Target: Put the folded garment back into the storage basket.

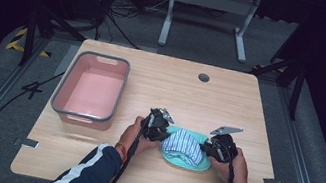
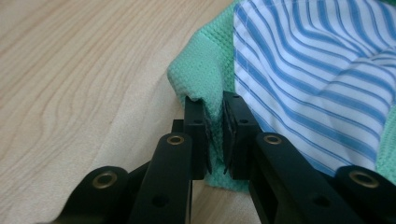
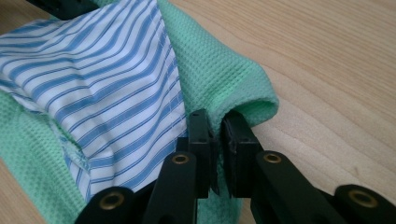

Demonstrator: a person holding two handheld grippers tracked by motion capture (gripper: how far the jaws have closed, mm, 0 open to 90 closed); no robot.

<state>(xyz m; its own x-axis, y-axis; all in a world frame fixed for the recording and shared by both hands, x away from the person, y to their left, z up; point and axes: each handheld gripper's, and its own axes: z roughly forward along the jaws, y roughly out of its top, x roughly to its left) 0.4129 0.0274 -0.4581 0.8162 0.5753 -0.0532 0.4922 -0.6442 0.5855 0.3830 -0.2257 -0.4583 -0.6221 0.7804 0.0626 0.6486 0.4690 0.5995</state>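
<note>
A green waffle-weave cloth (image 1: 183, 160) lies on the wooden table near its front edge, with a blue-and-white striped cloth (image 1: 185, 145) piled on top of it. My left gripper (image 1: 158, 127) sits at the pile's left side; its jaws pinch a raised fold of the green cloth (image 2: 198, 79), with the striped cloth (image 2: 317, 70) just to the right. My right gripper (image 1: 218, 147) is at the pile's right side, shut on another fold of the green cloth (image 3: 219, 70) beside the striped cloth (image 3: 98, 79).
A pink tub (image 1: 92, 89) with a grey rim stands at the table's left, nothing inside it. A round cable hole (image 1: 203, 77) sits near the far edge. Bare wood lies between tub and cloths and behind the pile.
</note>
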